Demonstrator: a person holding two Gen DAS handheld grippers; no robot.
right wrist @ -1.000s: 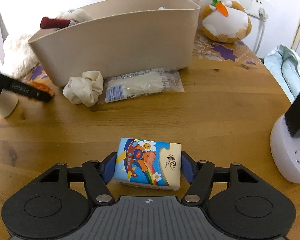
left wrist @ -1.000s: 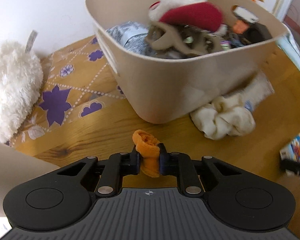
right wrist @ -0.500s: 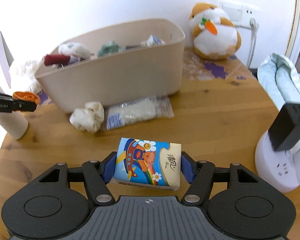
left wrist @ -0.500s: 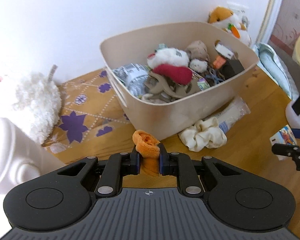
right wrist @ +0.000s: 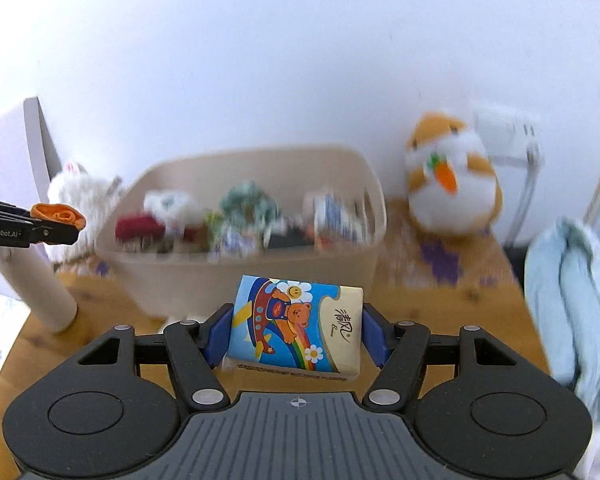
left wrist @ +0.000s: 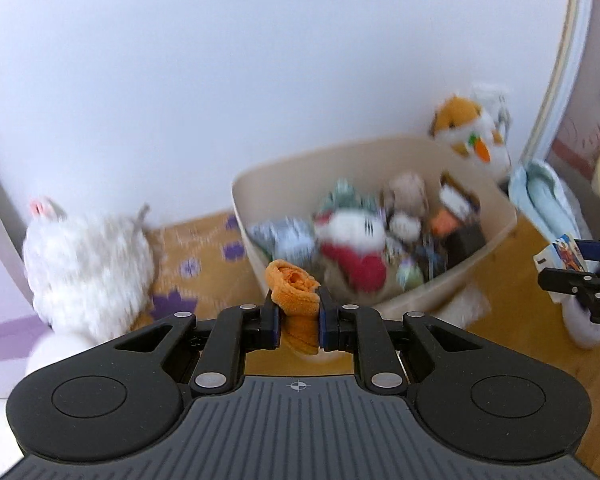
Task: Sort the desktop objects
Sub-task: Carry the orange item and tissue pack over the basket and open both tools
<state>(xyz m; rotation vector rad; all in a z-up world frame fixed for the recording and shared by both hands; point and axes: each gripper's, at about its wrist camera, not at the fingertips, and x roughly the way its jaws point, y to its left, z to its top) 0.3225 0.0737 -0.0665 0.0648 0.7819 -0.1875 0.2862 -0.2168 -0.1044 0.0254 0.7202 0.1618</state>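
Step in hand: transport to the bin. Both loads are lifted clear of the bench [right wrist: 452, 304] and neither is released yet.

Left hand-held gripper [left wrist: 298, 312]: jaws narrow, pinched on a crumpled orange cloth [left wrist: 294, 284]. The cloth bulges above the pads and a short tail hangs below them. In the left wrist view it sits in front of the near left corner of the bin [left wrist: 496, 204], short of the rim rather than over the opening.

Right hand-held gripper [right wrist: 296, 334]: jaws about half spread, clamped on the two short ends of a tissue pack [right wrist: 296, 330]. The pack lies flat between the pads, printed face up. In the right wrist view it sits in front of the bin's near wall, near its middle.

The bin is already crowded with soft toys and small items; contents are blurred.

Pose: both hand-held grippers point forward and downward toward the bin, left one at the bin's left end, right one at the front.

Next move, as judged: carry each load forward past the rim, then open the jaws over a free spot. The cloth is soft and may cling to a pad. The pack is wide, so it needs a clear gap.

A plush hamster [right wrist: 452, 184] stands behind the bin and stays outside the path.
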